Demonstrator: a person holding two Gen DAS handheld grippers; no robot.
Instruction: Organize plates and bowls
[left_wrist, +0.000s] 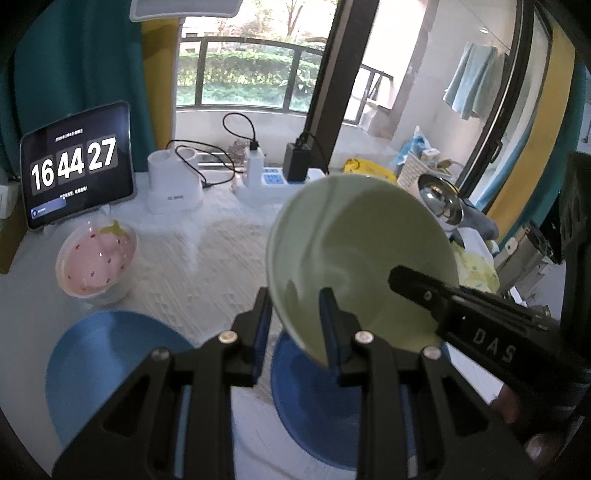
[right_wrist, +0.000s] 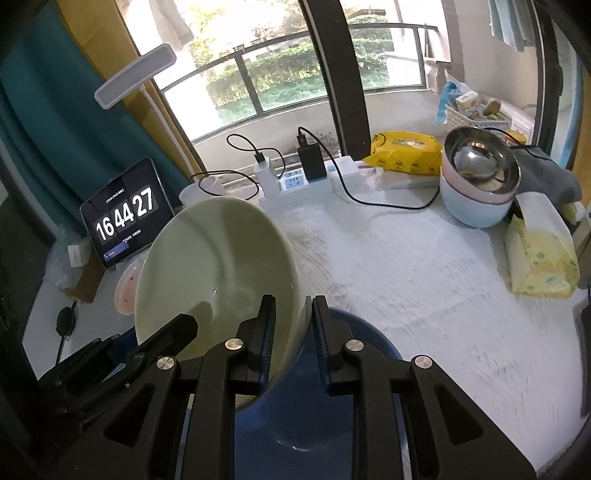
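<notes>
**Green bowl carried two-handed above the blue plates**

Both grippers are clamping the same pale green bowl (left_wrist: 354, 258), one on each side of its rim. The left gripper (left_wrist: 295, 332) is pinching the rim at about 7 o'clock of the bowl; the right gripper (right_wrist: 293, 332) is pinching the opposite edge at about 5 o'clock in the right wrist view (one pad inside, one outside, in each case). The bowl is hanging in the air, tilted steeply, its mouth facing toward 9 o'clock in the right wrist view, over a dark blue plate (right_wrist: 332, 417). A lighter blue plate (left_wrist: 110, 362) is lying at 8 o'clock on the white tablecloth (right_wrist: 406, 280).

It is round, so no long axis; the axis through the mouth is leaning close to level rather than upright.

Judgement: probably heading for the bowl stack (right_wrist: 476, 199) at 2 o'clock, with a steel bowl (right_wrist: 480, 162) on top. To do this well: keep both grips equally tight, move the hands together so the rim isn't twisted, level the bowl before lowering, and clear the charger cable (right_wrist: 369, 199).
</notes>
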